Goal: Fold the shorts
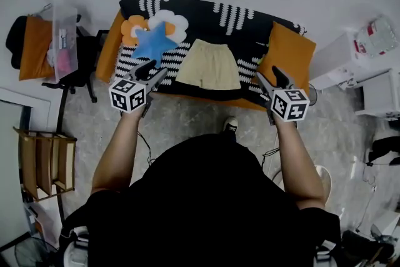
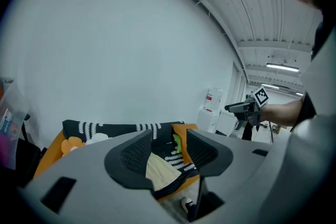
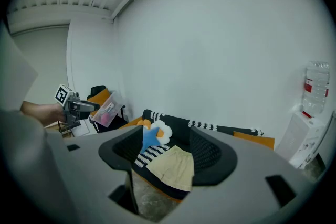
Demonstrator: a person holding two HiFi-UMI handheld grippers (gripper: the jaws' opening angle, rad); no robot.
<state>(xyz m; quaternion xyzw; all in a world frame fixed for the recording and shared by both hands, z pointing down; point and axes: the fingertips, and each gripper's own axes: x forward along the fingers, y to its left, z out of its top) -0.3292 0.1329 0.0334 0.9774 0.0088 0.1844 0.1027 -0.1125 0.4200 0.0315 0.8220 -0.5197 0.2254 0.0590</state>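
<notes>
Pale yellow shorts lie flat on the front middle of a sofa with a black cover bearing white marks. Both grippers hover in front of the sofa, short of the shorts. My left gripper is at the shorts' left, open and empty. My right gripper is at their right, also open and empty. In the left gripper view the shorts show between the spread jaws of that gripper, far off. The right gripper view frames the shorts between the wide jaws of that gripper.
A blue star pillow and a flower pillow lie at the sofa's left, an orange cushion at its right. A chair with a clear box stands left. A white cabinet with a water bottle stands right.
</notes>
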